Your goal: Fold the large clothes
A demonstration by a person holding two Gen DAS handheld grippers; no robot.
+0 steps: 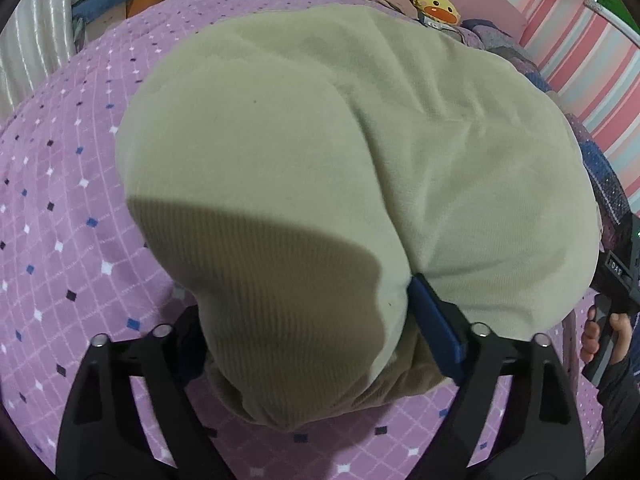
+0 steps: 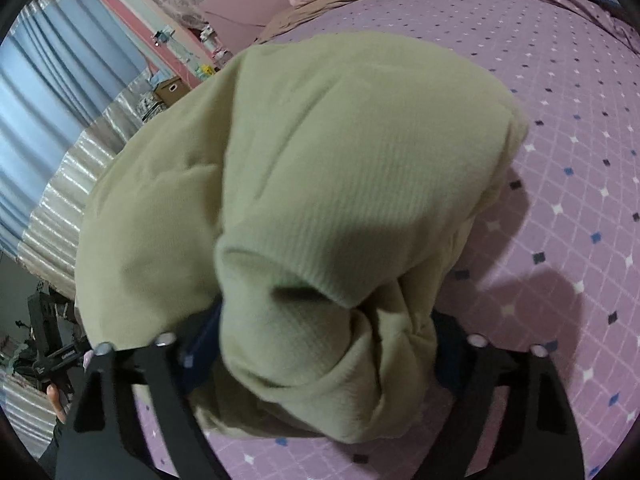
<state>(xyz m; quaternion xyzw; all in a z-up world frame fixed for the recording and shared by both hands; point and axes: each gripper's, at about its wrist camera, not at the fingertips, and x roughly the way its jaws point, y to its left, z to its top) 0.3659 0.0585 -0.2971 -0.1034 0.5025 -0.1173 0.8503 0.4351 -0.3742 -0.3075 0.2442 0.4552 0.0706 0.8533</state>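
Two claws, each clamped on same olive garment (image 1: 340,152). Left claw (image 1: 316,332): ribbed hem bunched between fingers, blue pad (image 1: 436,324) pressed against cloth on right side, other finger hidden behind fabric. Garment spreads ahead of left claw, over purple bedspread (image 1: 60,200). Right claw (image 2: 320,344): thick wad of ribbed cloth (image 2: 320,184) gripped between fingers, rest draped forward and to left, bedspread (image 2: 580,160) to right and below. Duck toy (image 1: 436,7) far ahead, near pillows.
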